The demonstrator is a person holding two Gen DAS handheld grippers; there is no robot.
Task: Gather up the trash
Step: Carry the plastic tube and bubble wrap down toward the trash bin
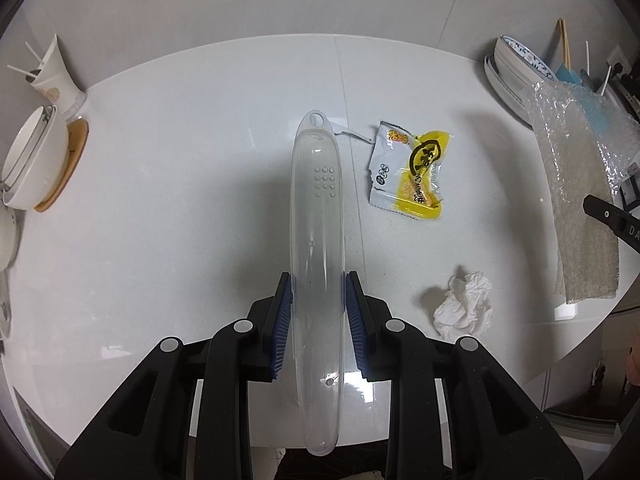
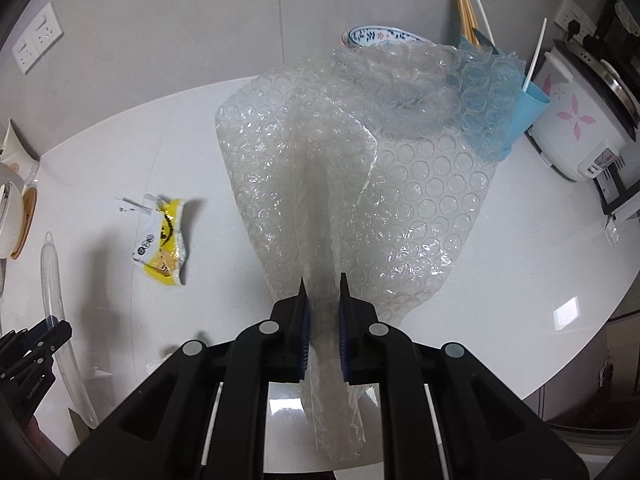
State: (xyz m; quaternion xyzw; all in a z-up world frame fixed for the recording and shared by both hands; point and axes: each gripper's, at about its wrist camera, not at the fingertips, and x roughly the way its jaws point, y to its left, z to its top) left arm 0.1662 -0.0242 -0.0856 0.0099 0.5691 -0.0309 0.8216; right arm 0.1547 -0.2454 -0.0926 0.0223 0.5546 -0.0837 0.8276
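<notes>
My left gripper [image 1: 319,280] is shut on a long clear plastic case [image 1: 318,208], held above the white table [image 1: 180,200]. The case [image 2: 50,268] and the left gripper [image 2: 44,332] also show at the left edge of the right wrist view. My right gripper [image 2: 323,284] is shut on a sheet of bubble wrap [image 2: 400,200], which hangs off the table; the bubble wrap [image 1: 576,184] hangs at the right of the left wrist view. A torn yellow and white snack wrapper [image 1: 408,172] [image 2: 164,240] lies on the table. A crumpled white tissue [image 1: 464,306] lies nearer me.
White bowls on a wooden coaster [image 1: 36,160] and a paper cup [image 1: 54,76] with sticks stand at the left. Stacked plates and a patterned bowl [image 1: 520,64] sit at the right. A blue cup [image 2: 516,112] with chopsticks and a rice cooker [image 2: 580,116] stand far right. Wall sockets [image 2: 36,38].
</notes>
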